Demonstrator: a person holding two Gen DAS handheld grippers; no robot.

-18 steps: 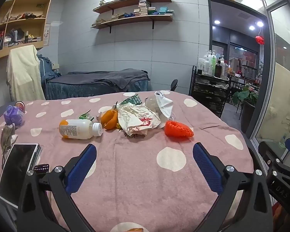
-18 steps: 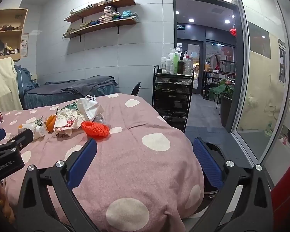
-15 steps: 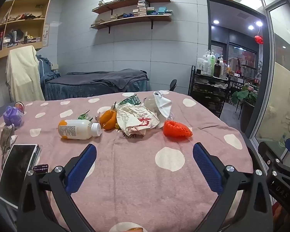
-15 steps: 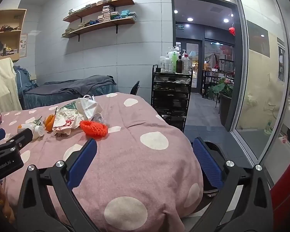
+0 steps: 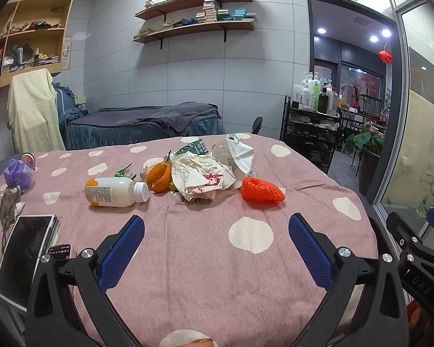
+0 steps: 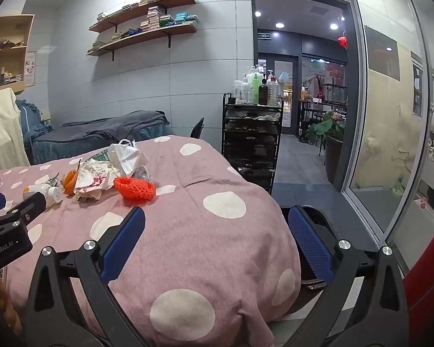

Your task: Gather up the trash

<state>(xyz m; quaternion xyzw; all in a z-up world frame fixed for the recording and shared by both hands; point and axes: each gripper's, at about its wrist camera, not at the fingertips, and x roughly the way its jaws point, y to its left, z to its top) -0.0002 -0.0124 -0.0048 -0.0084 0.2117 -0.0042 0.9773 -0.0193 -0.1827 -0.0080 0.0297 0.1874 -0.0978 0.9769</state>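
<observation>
Trash lies in a cluster on the pink polka-dot tablecloth: a white plastic bottle on its side, orange peel, crumpled printed paper, a white face mask, a green wrapper and an orange foam net. The net, paper and mask also show in the right wrist view. My left gripper is open and empty, short of the cluster. My right gripper is open and empty over the table's right edge.
A tablet and a small dark device lie at the table's left front. A purple bag and a crumpled wrapper sit at the far left. A black trolley with bottles stands right of the table; a dark bin sits below its edge.
Both views have shifted very slightly; the trash sits a touch further left in frame. Both grippers stay open and empty.
</observation>
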